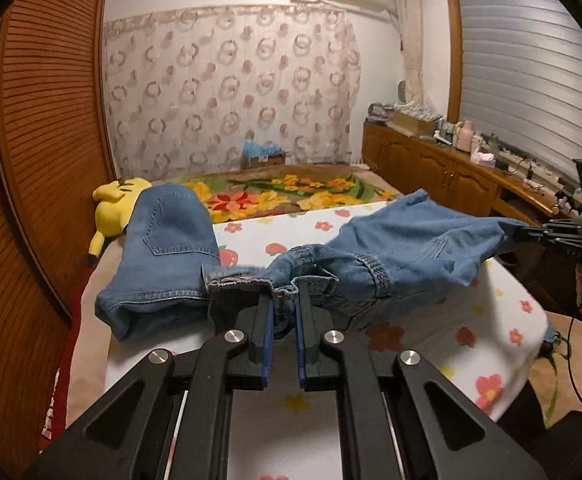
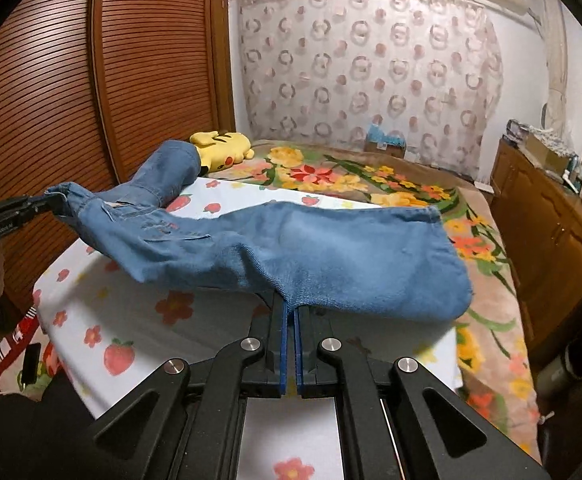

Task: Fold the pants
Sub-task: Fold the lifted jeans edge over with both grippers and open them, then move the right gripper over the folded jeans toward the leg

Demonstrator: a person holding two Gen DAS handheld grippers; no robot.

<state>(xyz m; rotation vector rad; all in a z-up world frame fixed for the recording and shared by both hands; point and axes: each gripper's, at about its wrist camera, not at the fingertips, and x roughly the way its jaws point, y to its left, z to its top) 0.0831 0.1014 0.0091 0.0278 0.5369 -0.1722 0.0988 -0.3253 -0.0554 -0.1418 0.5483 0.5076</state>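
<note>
Two grippers work over my flower-print sheet [image 2: 91, 304], near a louvered wardrobe [image 1: 43, 120]. My left gripper [image 1: 284, 312] is clamped on the jeans [image 1: 403, 256] waistband; my right gripper [image 2: 291, 312] pinches a leg edge, denim stretched between them above the bed.

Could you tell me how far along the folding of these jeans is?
Early. Done: both grips are made, the left gripper shut on the waistband and the right gripper on a leg of the jeans. In hand: the jeans hang spread between them above the bed. Left: every fold; none shows yet.
</note>
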